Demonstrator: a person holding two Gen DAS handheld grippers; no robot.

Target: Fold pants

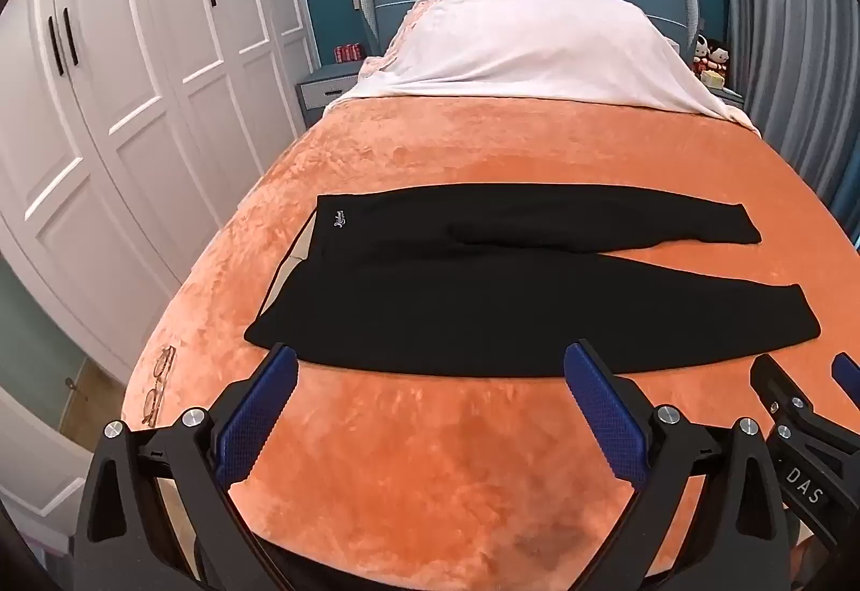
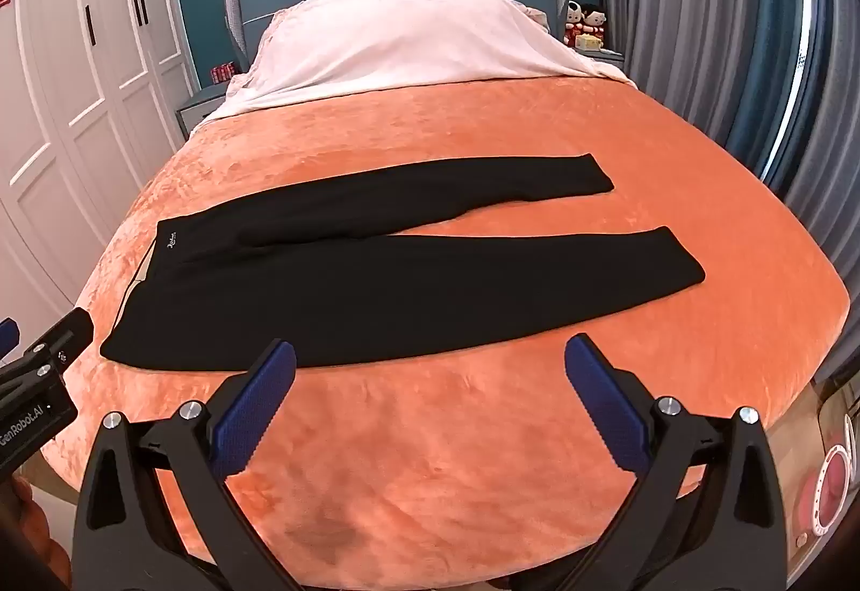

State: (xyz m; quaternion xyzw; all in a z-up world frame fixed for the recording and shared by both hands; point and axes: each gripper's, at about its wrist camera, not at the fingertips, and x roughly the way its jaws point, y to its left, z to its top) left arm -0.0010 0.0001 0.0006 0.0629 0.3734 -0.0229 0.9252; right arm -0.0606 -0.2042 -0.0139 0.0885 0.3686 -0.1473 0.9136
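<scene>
Left gripper [image 1: 430,365] and right gripper [image 2: 430,360]: jaws wide apart, empty, short of the near leg. Black pants [image 2: 376,279] flat on the orange blanket [image 2: 457,456], unfolded. Risk: pinching plush with fabric, probably dragging the legs askew.

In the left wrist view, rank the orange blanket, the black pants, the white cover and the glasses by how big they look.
1. Orange blanket
2. Black pants and white cover: alike, and the cover lies farther off, so unranked
3. Glasses
</scene>
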